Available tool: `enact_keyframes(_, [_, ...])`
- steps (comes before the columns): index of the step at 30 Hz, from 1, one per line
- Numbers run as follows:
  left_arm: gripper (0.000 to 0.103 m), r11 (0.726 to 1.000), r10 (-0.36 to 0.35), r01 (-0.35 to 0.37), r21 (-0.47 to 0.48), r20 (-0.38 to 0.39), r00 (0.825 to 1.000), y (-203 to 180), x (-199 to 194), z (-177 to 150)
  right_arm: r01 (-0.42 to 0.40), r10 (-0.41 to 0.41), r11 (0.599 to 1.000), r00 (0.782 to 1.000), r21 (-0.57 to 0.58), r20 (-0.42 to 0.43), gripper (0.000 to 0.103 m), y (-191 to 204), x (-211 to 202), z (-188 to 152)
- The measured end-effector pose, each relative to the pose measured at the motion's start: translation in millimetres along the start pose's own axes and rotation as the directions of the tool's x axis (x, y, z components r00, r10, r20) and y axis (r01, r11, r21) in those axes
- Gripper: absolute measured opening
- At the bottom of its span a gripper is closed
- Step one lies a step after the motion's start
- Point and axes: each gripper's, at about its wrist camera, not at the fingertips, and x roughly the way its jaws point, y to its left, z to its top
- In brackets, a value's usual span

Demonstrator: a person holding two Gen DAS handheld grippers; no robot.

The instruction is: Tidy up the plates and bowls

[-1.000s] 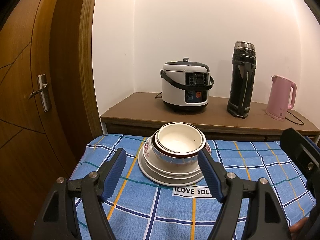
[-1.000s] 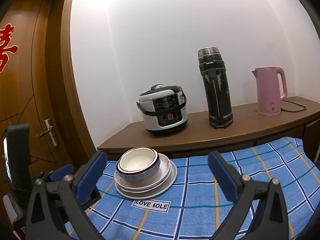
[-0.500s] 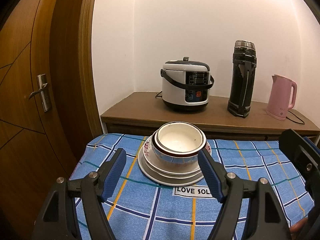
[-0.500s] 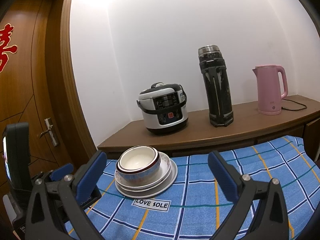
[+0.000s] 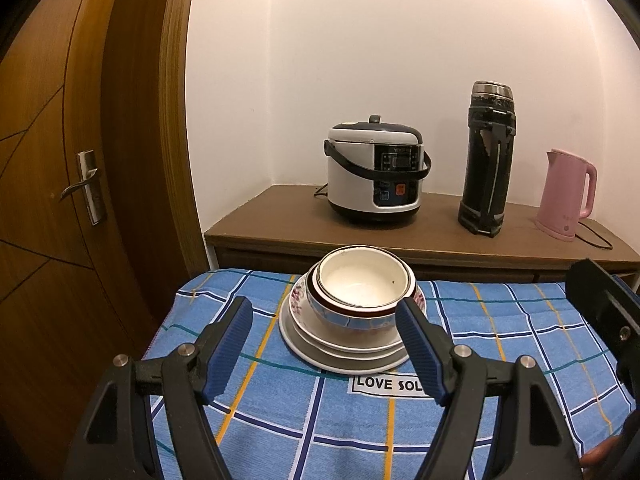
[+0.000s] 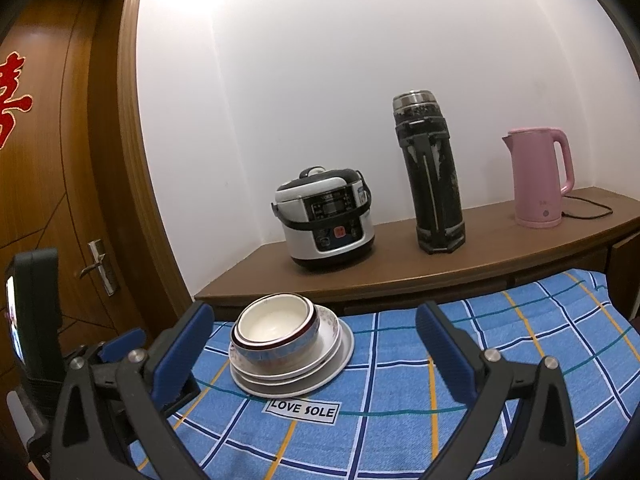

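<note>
Both jaws stood wide open and empty, left gripper point(image 5: 326, 342) just short of the nested bowls point(image 5: 362, 286) stacked on plates point(image 5: 344, 354), right gripper point(image 6: 316, 350) nearby over the blue checked cloth point(image 6: 400, 420)

A home — rice cooker point(image 5: 376, 168), kettle point(image 5: 566, 196), wooden door point(image 5: 48, 184).

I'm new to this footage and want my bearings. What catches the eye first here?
A stack of bowls nested on plates sits on the blue checked tablecloth, near its far edge. Behind it, a wooden counter carries a rice cooker, a tall black thermos and a pink kettle. Both grippers, left gripper and right gripper, hover open and empty.
</note>
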Motion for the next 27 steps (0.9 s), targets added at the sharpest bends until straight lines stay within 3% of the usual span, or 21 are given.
enact_keyframes(19, [0.076,0.998,0.051,-0.052,0.04,0.018,0.999,-8.0,3.1,1.1,0.005,-0.005,1.0,1.0,0.007,0.019,0.103,-3.9,-2.0,0.7])
enact_keyframes(27, [0.076,1.0,0.019,-0.019,0.006,0.005,1.0,-6.6,6.5,3.0,0.007,-0.008,1.0,1.0,0.014,0.022,0.103,-7.2,-2.2,1.3])
